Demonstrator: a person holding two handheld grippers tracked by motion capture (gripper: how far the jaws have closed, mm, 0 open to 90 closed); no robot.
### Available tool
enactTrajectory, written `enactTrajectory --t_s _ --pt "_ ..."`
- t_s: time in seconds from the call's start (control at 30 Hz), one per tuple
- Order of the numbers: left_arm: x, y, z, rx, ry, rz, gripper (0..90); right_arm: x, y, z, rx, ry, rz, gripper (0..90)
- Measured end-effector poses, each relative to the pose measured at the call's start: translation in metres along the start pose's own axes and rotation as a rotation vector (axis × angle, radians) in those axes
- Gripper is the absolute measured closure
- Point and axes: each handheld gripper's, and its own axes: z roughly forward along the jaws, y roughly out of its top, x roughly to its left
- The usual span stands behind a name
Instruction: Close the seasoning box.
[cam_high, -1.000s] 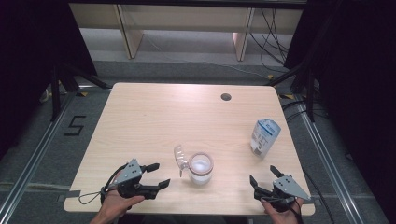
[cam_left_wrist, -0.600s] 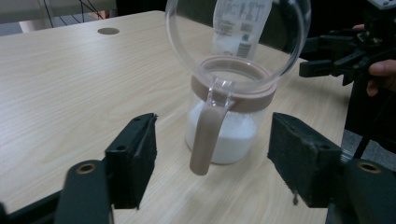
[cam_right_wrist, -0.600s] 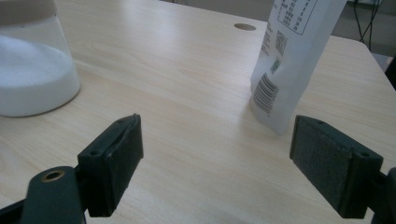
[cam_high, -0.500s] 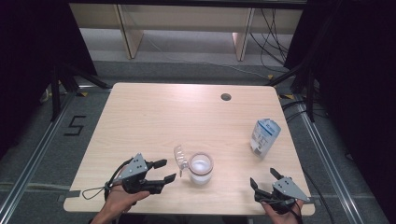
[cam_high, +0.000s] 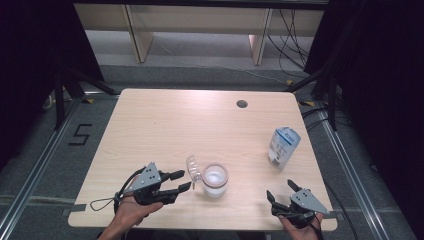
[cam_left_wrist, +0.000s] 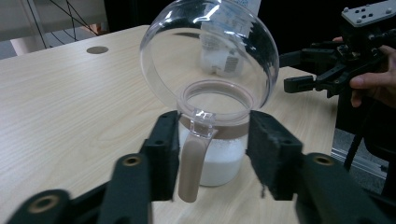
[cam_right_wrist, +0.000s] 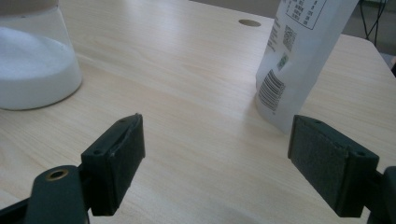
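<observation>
A clear jar (cam_high: 215, 181) holding white powder stands near the table's front edge, its round flip lid (cam_high: 194, 169) swung open to the left. My left gripper (cam_high: 185, 180) sits just left of it, pointing at the lid and the brown handle (cam_left_wrist: 191, 163). Its jaws have just been closing. They flank the handle with a gap on each side, so the pads do not press on it. My right gripper (cam_high: 280, 190) rests open at the front right corner, nothing between its pads (cam_right_wrist: 116, 158). It faces a white pouch (cam_right_wrist: 299, 60).
The white pouch (cam_high: 284, 146) stands upright near the table's right edge. A round cable hole (cam_high: 242, 104) sits at the back of the table (cam_high: 165, 125). Shelving and cables lie on the floor beyond the far edge.
My left gripper has lifted a little and edged toward the jar, and its jaws stand narrower than before. The right gripper, jar and pouch have not moved.
</observation>
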Motion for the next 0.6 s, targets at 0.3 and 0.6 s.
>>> enactTrajectory --t_s 0.3,0.6 --pt "-0.0014 0.0051 0.0042 -0.006 -0.009 0.031 73.0 0.0007 0.0019 -0.0018 -0.001 -0.004 -0.007 20.7" --pt "-0.0018 0.0078 0.0099 -0.005 -0.008 0.033 73.6 0.0007 0.0032 -0.0015 -0.015 0.012 -0.028 22.8"
